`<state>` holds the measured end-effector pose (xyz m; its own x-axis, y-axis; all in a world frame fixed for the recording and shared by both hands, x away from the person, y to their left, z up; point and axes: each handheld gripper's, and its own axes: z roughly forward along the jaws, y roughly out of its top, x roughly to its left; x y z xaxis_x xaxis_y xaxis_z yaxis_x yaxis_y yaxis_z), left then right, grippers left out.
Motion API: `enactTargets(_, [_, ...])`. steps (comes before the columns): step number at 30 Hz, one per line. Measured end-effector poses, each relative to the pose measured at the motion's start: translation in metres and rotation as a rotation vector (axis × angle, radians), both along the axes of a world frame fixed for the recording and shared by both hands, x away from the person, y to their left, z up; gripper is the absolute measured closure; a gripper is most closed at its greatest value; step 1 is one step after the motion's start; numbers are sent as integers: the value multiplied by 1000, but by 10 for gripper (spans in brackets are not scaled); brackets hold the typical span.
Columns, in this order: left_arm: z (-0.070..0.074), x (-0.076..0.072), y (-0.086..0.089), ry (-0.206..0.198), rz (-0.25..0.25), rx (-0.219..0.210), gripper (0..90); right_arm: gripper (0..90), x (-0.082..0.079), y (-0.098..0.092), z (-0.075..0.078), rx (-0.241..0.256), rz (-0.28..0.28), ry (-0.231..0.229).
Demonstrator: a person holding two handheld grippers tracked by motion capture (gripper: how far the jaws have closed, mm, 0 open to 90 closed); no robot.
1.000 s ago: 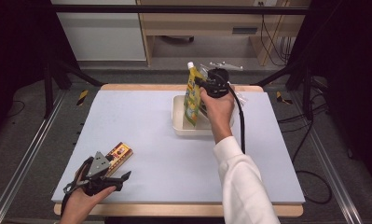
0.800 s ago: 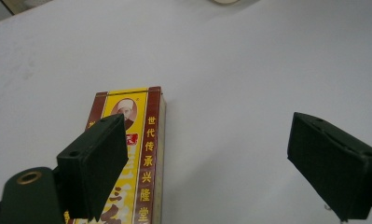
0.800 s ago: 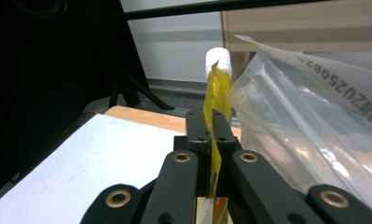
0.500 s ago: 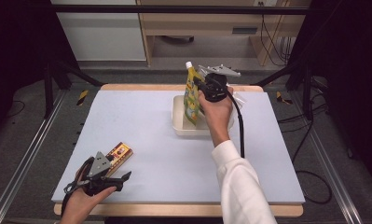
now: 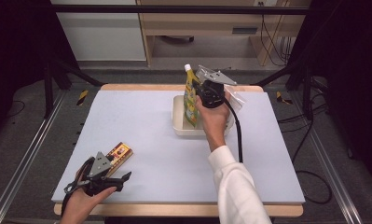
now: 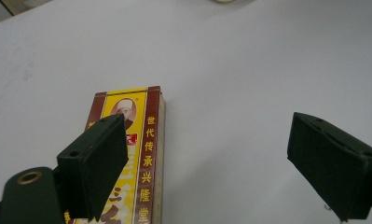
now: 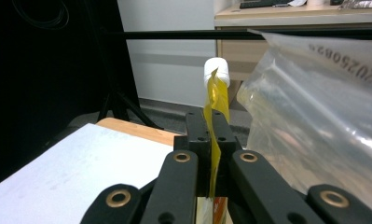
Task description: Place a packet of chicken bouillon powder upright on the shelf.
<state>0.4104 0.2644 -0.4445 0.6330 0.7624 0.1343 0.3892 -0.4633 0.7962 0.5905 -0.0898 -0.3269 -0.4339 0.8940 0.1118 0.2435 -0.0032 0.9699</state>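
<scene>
Lower left of the high view, the left gripper (image 5: 110, 179) rests low on the desk (image 5: 141, 126), jaws spread wide and holding nothing. In the left gripper view the box (image 6: 127, 154) lies flat just beside and partly behind the left-hand jaw, not between the two. No hurry there.

Centre of the frame now, upper middle: the cream tray (image 5: 178, 116) sits toward the far edge of the desk, and the yellow pouch (image 5: 190, 100) stands upright over it, white cap on top. The right gripper (image 5: 203, 91) has it; in the right gripper view the jaws are clamped tight on the pouch's (image 7: 215, 116) thin edge, below the cap.

Just right of that, a clear bag (image 7: 314, 112) crowds close to the pouch. So the trick, I'd say: lift straight up, hold the pinch firm so the slim seam doesn't slip, and steer clear of the bag and the tray wall.
</scene>
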Motion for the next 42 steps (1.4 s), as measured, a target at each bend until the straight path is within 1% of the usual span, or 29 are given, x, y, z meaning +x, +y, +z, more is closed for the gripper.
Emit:
enactTargets(9, [0, 0, 0, -1, 0, 1, 119, 900, 0, 0, -3, -1, 4, -4])
enactTargets(13, [0, 0, 0, -1, -1, 1, 119, 900, 2, -1, -8, -6, 5, 7])
enactTargets(17, [0, 0, 0, 2, -2, 1, 119, 900, 1, -1, -12, 7, 4, 14])
enactTargets(24, [0, 0, -1, 0, -2, 3, 119, 900, -1, -1, -17, -16, 12, 26])
enactTargets(27, [0, 0, -1, 0, -2, 5, 119, 900, -2, -1, -21, -15, 17, 32])
enactTargets(31, [0, 0, 0, 0, 0, 4, 119, 900, -3, -2, -21, -14, 31, 40])
enactTargets(33, [0, 0, 0, -1, 2, 2, 119, 880, -5, -3, -20, -13, 39, 55])
enactTargets(34, [0, 0, 0, -1, 3, 3, 119, 866, -6, -3, -19, -15, 39, 54])
enactTargets(35, [0, 0, 1, -1, 4, 6, 119, 854, -7, -4, -19, -17, 38, 51])
enactTargets(37, [0, 1, 1, -2, 6, 10, 119, 794, -12, -5, -16, -23, 43, 45])
enactTargets(40, [0, 1, 1, -1, 3, 20, 118, 767, -20, -7, -13, -32, 51, 29])
enactTargets(41, [-1, 1, 0, -1, 6, 15, 118, 748, -23, -8, -12, -38, 53, 26])
enactTargets(42, [-1, 1, 0, -2, 6, 17, 118, 735, -25, -9, -11, -43, 56, 28])
